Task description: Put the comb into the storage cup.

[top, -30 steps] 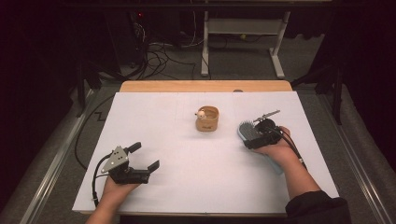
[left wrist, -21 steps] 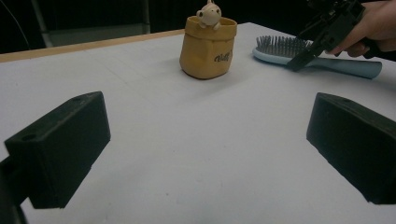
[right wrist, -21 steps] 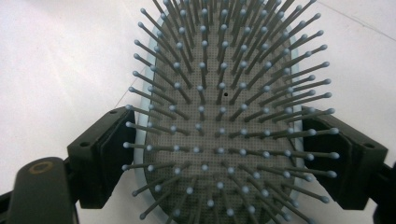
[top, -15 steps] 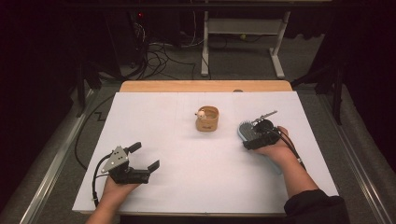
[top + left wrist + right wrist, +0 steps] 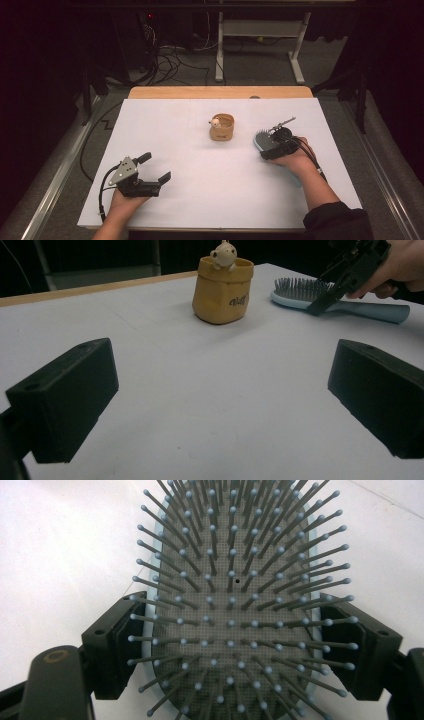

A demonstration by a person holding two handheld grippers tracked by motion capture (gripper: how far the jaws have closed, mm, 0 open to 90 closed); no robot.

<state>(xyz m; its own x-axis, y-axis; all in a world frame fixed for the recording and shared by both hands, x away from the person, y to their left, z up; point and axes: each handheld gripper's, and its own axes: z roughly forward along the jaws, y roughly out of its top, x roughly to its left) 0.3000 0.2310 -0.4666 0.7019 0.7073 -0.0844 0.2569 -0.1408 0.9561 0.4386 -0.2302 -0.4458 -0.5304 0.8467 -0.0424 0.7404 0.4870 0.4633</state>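
Closing jaws of the right hand-held gripper (image 5: 235,650) straddle the hairbrush (image 5: 235,580) beside the pouch (image 5: 222,128).

A wooden table (image 5: 220,92) carries a large white sheet (image 5: 200,200). On the sheet stand a small tan pot (image 5: 222,128) with a little figure and, just beside it, a light-blue hairbrush (image 5: 345,307), bristles up.

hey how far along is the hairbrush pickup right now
Done: the right tongs have come down around the head of the light blue hairbrush, one jaw on each side, and have just been closing. In hand: the grip, not clearly tight yet. Left: lifting, since the brush lies flat on the white table. The left tongs rest open, and the tan pouch stands untouched.
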